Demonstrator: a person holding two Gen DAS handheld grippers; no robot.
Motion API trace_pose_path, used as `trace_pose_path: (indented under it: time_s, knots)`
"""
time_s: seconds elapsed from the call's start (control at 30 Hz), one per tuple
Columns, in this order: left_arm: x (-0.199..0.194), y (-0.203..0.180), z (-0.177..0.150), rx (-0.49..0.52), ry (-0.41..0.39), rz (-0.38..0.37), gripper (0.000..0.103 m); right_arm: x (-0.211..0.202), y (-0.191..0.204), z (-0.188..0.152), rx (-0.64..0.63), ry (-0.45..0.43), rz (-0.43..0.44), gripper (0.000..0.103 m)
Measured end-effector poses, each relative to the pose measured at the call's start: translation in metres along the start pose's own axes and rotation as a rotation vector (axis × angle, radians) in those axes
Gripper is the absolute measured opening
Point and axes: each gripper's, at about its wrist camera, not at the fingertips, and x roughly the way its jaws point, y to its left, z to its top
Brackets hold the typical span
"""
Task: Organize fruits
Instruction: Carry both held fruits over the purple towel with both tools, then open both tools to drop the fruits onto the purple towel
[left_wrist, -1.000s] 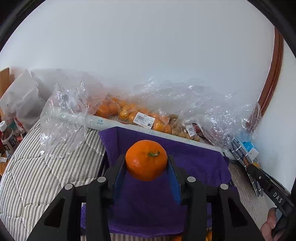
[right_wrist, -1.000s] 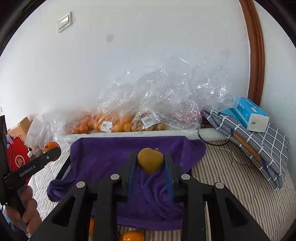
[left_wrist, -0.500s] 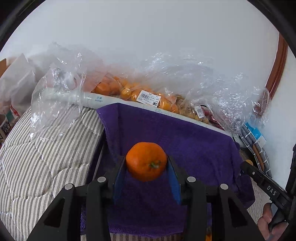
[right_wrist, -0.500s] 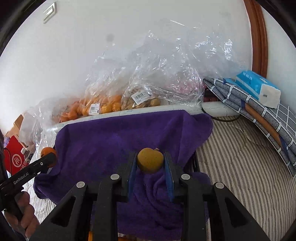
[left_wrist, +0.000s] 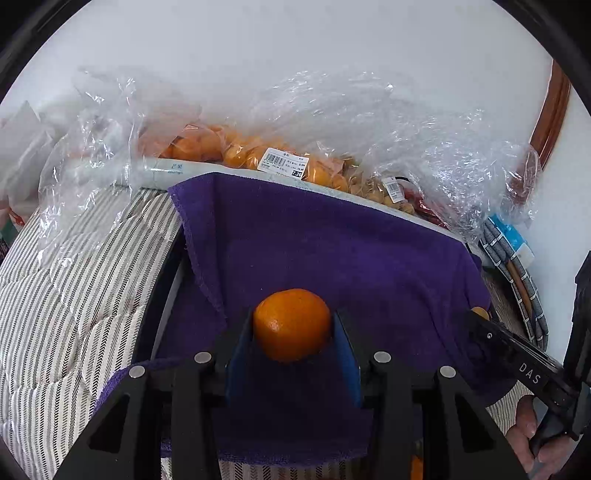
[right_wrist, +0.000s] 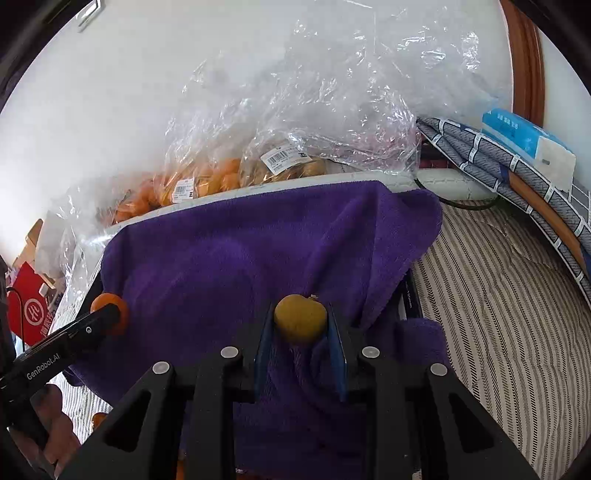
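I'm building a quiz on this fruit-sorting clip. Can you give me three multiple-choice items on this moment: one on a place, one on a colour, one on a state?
1. Where do the bags of fruit lie?
A. Beyond the towel, against the wall
B. On the towel
C. On the folded checked cloth

2. What colour is the towel?
A. Green
B. Purple
C. White

3. What is the left claw doing?
A. Open, holding nothing
B. Shut on a tissue box
C. Shut on an orange

Answers:
1 A, the bags sit past the towel's far edge, by the wall.
2 B, both views show it purple.
3 C, both blue pads press the orange's sides.
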Motion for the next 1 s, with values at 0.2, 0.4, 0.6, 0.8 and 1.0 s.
trace_pose_path:
  time_s: [0.2,0.4,0.6,0.8,1.0]
  knots:
    - [0.002,0.002,0.0,-0.01,0.02,-0.005,0.041,0.006,0.0,-0.004,-0.002,0.016,-0.013,0.029]
    - [0.004,0.0,-0.001,-0.005,0.028,-0.005,0.041,0.007,0.001,-0.004,-0.003,0.021,-0.012,0.029]
    - [0.002,-0.002,-0.001,0.01,0.022,-0.009,0.044,0.002,0.002,-0.004,-0.005,0.009,-0.017,0.034]
    - [-0.008,-0.002,0.0,0.009,-0.017,-0.021,0.055,-0.007,0.002,-0.005,-0.008,-0.029,-0.032,0.054]
    - [-0.022,-0.003,0.002,0.022,-0.085,-0.006,0.062,-0.015,0.0,-0.004,-0.001,-0.071,-0.044,0.066]
